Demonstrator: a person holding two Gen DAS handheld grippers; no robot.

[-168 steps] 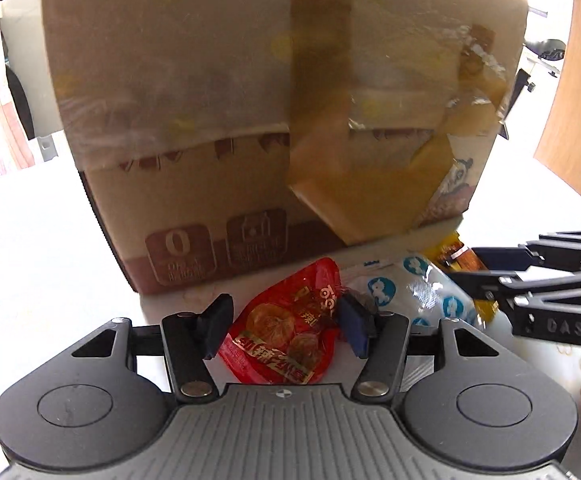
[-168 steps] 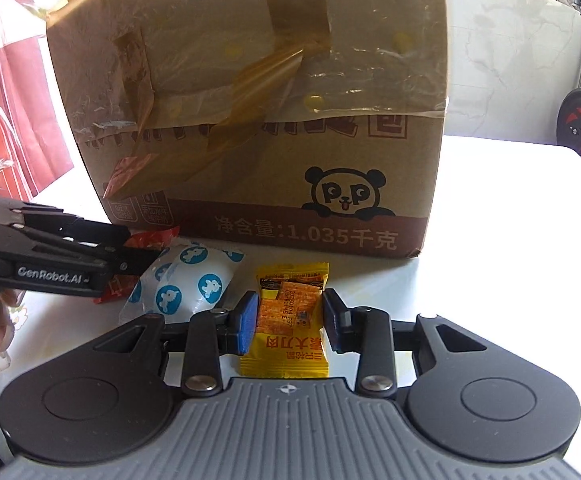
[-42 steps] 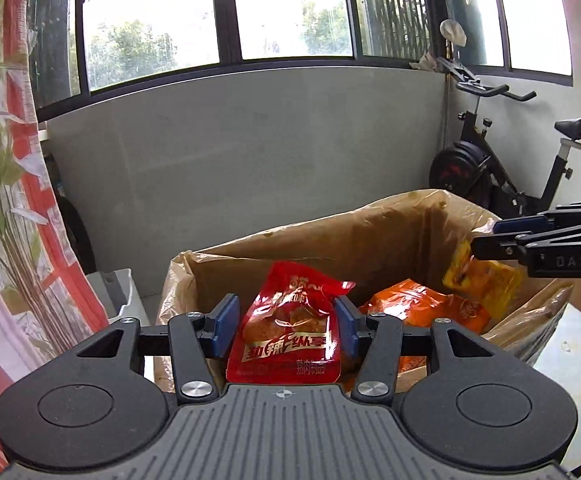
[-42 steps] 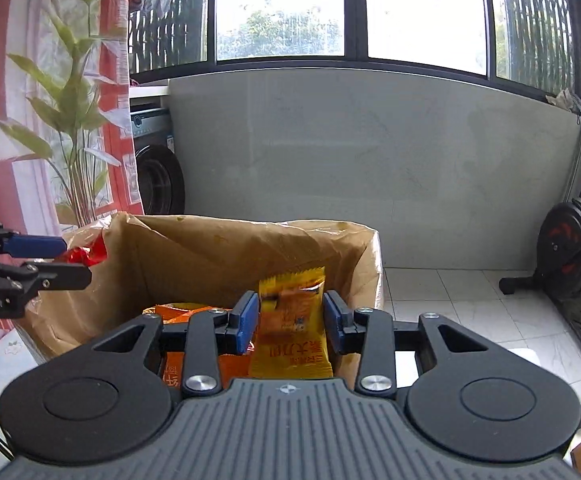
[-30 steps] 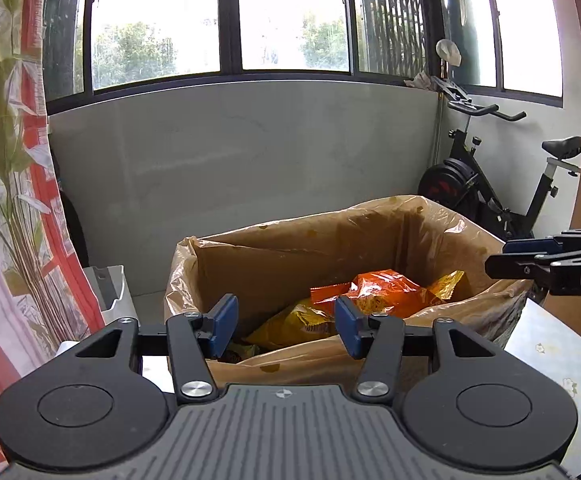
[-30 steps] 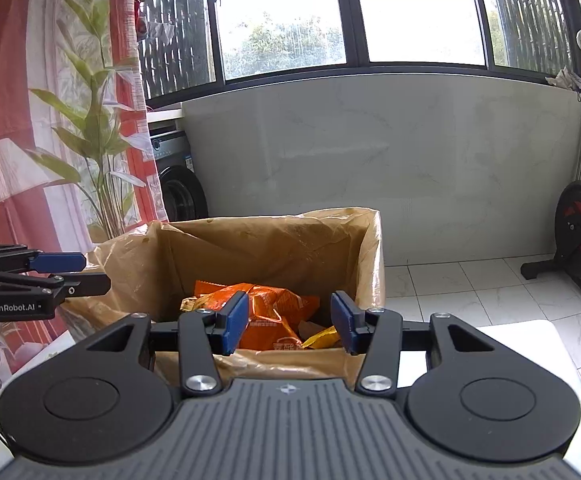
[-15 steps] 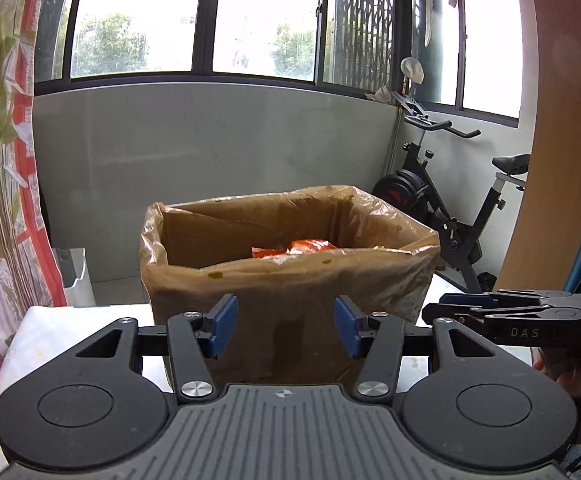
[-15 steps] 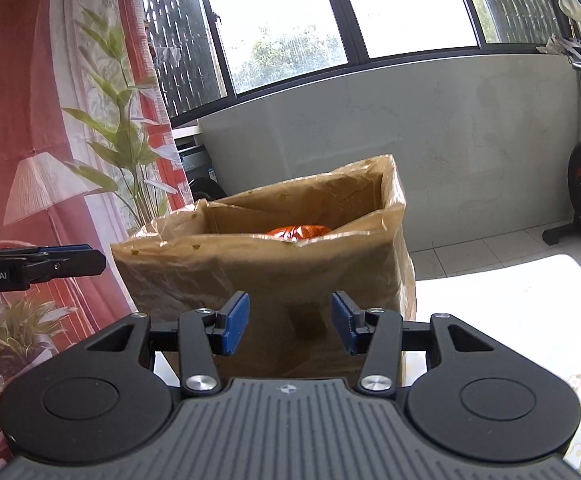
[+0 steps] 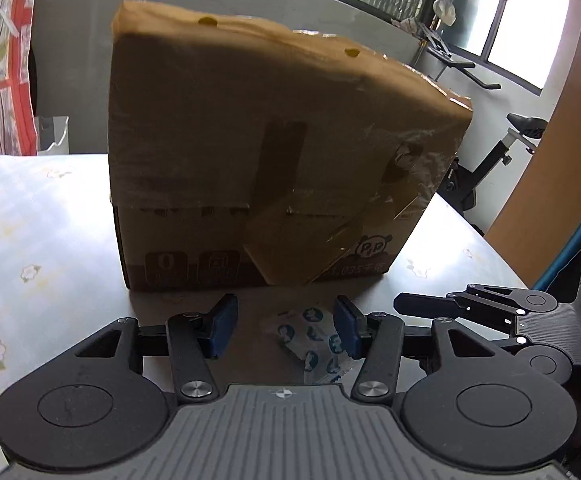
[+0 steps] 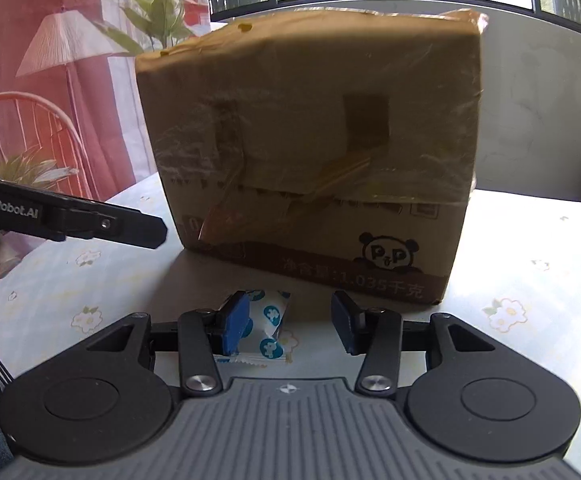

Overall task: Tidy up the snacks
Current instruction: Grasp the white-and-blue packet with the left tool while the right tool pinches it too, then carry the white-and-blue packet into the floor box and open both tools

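A tall cardboard box point(image 9: 274, 168) wrapped in tape stands on the table; it also shows in the right wrist view point(image 10: 314, 152). A white snack packet with blue dots point(image 9: 314, 344) lies on the table just in front of it, also seen in the right wrist view point(image 10: 266, 330). My left gripper point(image 9: 284, 326) is open and empty, low over the table, with the packet between its fingers, nearer the right one. My right gripper point(image 10: 288, 326) is open and empty, with the packet by its left finger. The box's inside is hidden.
The table point(image 9: 30, 240) has a pale floral cloth. The right gripper's arm point(image 9: 490, 312) reaches in at the right of the left wrist view. The left gripper's arm point(image 10: 66, 216) crosses the left of the right wrist view. An exercise bike point(image 9: 502, 148) stands behind.
Both grippers have let their snacks go into the box and have come down from above the box's opening to table level in front of it, open and empty.
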